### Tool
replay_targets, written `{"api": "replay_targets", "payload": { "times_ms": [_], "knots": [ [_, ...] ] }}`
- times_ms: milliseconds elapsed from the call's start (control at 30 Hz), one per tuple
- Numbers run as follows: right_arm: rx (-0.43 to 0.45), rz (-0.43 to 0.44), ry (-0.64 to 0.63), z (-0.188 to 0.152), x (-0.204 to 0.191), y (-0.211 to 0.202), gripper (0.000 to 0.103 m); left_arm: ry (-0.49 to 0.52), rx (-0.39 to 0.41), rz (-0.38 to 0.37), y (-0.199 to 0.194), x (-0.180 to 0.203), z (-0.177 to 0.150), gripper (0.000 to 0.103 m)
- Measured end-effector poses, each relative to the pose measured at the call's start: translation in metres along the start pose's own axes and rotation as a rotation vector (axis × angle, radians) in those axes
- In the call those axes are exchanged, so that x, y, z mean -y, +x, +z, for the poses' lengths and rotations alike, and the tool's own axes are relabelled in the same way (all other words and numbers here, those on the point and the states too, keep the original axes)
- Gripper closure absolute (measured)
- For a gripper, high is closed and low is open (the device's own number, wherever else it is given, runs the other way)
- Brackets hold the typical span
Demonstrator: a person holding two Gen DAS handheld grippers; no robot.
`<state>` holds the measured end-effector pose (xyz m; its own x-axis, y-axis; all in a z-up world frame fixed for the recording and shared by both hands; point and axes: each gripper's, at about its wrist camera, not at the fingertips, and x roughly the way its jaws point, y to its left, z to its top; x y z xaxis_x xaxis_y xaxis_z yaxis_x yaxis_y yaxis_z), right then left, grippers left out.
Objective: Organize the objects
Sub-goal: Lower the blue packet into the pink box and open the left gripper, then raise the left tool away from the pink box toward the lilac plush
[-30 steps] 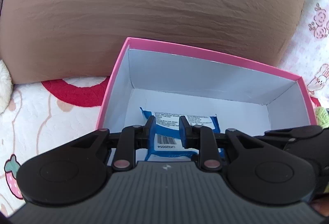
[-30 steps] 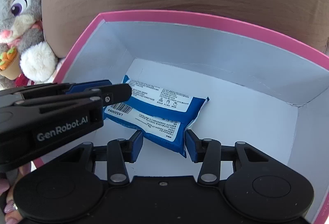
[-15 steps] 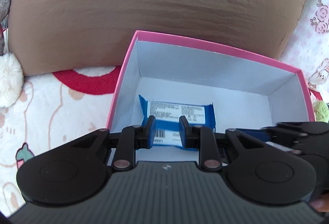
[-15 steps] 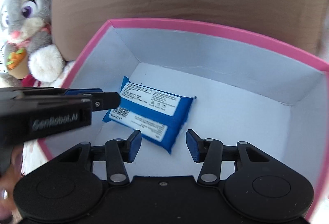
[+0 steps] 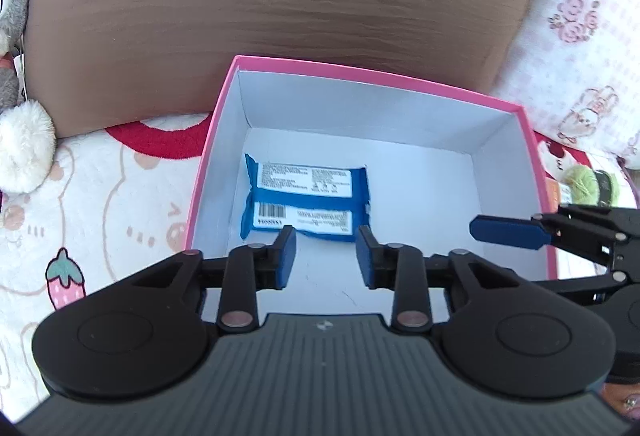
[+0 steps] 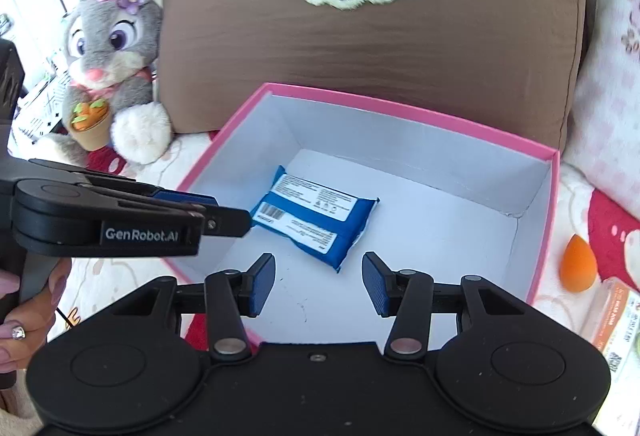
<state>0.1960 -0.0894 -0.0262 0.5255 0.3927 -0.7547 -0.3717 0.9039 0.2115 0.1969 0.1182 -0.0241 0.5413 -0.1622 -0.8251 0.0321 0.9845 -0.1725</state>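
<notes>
So the left gripper (image 5: 326,256) is hovering over the near-left part of the pink box (image 5: 362,71), jaws opening right now with nothing between them, and the blue wipes packet (image 5: 306,201) lies flat on the white floor of the box just past the fingertips, not touching them. The right gripper (image 6: 318,284) is spread too, with nothing pinched, hanging over the near edge of the same box, with the packet (image 6: 316,222) a bit beyond and left of its gap. From the right wrist view the left gripper pokes in from the left side over the pink rim, its tip close to the barcode end of the packet, and you can see fingers (image 6: 24,312) wrapped around its handle down in the corner. Both tools point steeply down into the box. The packet sits toward the left wall, label side up, slightly skewed, and the whole right half of the box floor is bare, so there's plenty of room there. Right behind the box is a big brown pillow (image 6: 360,47) with a fluffy cloud stitched on it, touching or nearly touching the far wall. A grey bunny plush (image 6: 112,47) holding a carrot pot sits off to the left on the cartoon-print bedsheet (image 5: 100,203). To the right of the box there's an orange makeup sponge (image 6: 576,262) and the corner of an orange carton (image 6: 618,328), both outside the wall.
</notes>
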Motion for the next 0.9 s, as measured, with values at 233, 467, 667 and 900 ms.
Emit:
{"api": "replay_targets", "payload": {
  "times_ms": [233, 467, 667, 900],
  "knots": [
    [0.018, -0.011, -0.040, -0.006, -0.016, -0.031, 0.050, 0.049, 0.057, 0.043, -0.040, 0.012, -0.008, 0.050],
    [0.029, -0.033, -0.064, -0.012, -0.026, -0.064, 0.050, 0.116, 0.129, 0.122, -0.076, 0.030, -0.019, 0.021],
    [0.034, -0.038, -0.070, -0.022, -0.026, -0.102, 0.049, 0.151, 0.158, 0.066, -0.104, 0.049, -0.032, 0.003],
    [0.033, -0.056, -0.077, -0.039, -0.020, -0.145, 0.047, 0.185, 0.134, -0.032, -0.119, 0.068, -0.048, 0.000]
  ]
}}
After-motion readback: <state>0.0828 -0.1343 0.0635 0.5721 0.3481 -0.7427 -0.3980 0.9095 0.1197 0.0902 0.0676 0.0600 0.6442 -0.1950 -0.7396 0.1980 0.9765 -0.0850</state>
